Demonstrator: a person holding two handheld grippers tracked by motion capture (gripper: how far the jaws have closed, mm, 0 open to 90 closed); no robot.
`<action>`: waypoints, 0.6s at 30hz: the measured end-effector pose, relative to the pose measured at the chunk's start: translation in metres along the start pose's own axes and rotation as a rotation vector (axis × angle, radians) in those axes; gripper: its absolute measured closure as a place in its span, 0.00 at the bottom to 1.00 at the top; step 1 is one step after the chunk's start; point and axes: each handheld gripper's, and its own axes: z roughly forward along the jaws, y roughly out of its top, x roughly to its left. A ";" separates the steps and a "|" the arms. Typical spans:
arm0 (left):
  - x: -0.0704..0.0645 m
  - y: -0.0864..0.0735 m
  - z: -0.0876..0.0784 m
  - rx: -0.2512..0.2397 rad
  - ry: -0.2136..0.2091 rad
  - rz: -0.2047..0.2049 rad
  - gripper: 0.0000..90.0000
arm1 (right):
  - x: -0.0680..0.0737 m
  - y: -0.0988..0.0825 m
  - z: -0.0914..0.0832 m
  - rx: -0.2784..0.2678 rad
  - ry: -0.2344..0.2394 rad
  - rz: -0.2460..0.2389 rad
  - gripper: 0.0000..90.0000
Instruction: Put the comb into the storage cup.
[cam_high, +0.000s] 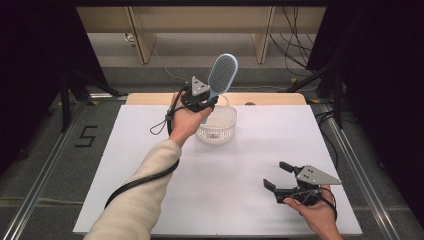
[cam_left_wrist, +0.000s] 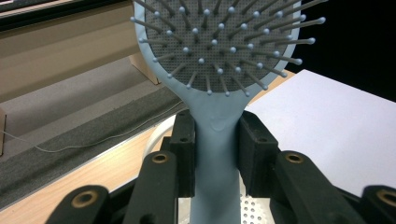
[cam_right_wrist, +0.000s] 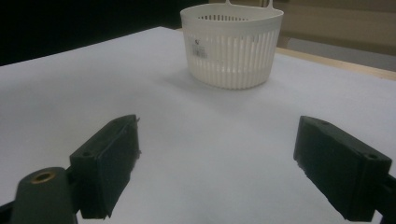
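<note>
currently: hairbrush (cam_high: 221, 76), light blue, handle pinched between jaws of left gripper (cam_high: 199, 100), head up, directly above white basket (cam_high: 218, 125), likely staged for drop-in. right gripper (cam_high: 285, 181) idle near table (cam_high: 240, 165) front corner, jaws spread, nothing between.

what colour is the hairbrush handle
Pale blue hairbrush handle; it shows best in the left gripper view.

Hairbrush (cam_high: 222, 74): pale blue paddle type, grey bristle pad, raised with head uppermost, handle down, directly above the white slatted basket (cam_high: 218, 131).
</note>
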 end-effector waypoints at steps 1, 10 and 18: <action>0.000 0.000 0.000 0.001 -0.001 0.000 0.77 | 0.000 0.000 0.000 -0.002 0.001 0.001 0.17; -0.001 0.001 0.003 -0.006 -0.009 0.001 0.77 | 0.000 0.000 0.000 -0.002 0.001 0.001 0.17; -0.002 0.003 0.004 -0.008 -0.015 0.004 0.77 | 0.000 0.000 0.000 -0.003 0.001 0.000 0.17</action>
